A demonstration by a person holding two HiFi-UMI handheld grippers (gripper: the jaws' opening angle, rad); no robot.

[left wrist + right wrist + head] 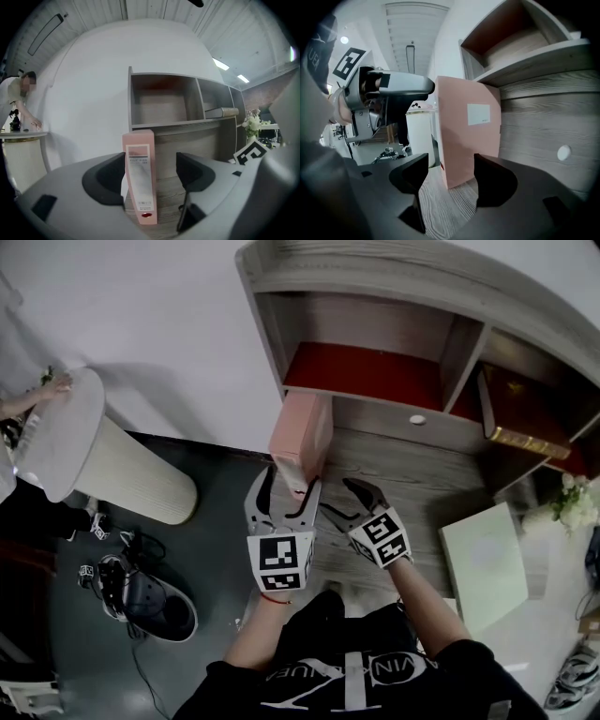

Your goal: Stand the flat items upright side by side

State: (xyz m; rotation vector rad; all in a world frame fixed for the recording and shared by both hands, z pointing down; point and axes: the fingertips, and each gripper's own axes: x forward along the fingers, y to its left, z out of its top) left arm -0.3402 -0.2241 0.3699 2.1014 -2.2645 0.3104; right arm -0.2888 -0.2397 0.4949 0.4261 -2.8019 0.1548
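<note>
A pink binder (300, 439) stands upright on the wooden desk (412, 488), just below the shelf unit, near the desk's left edge. My left gripper (289, 486) is open around the binder's near end. In the left gripper view the spine (139, 176) stands between the jaws, with a clear gap on its right side. My right gripper (339, 501) is open and empty, just right of the binder. Its view shows the binder's broad pink side (466, 136) a little beyond the jaws. A pale green flat folder (483, 563) lies flat on the desk at the right.
The shelf unit (375, 334) has red-lined compartments, and a dark book with a gold edge (520, 413) lies in the right one. A white round pedestal table (94, 460) stands to the left, with a person's hand on it. Shoes (141, 592) lie on the dark floor. White flowers (574, 501) are at far right.
</note>
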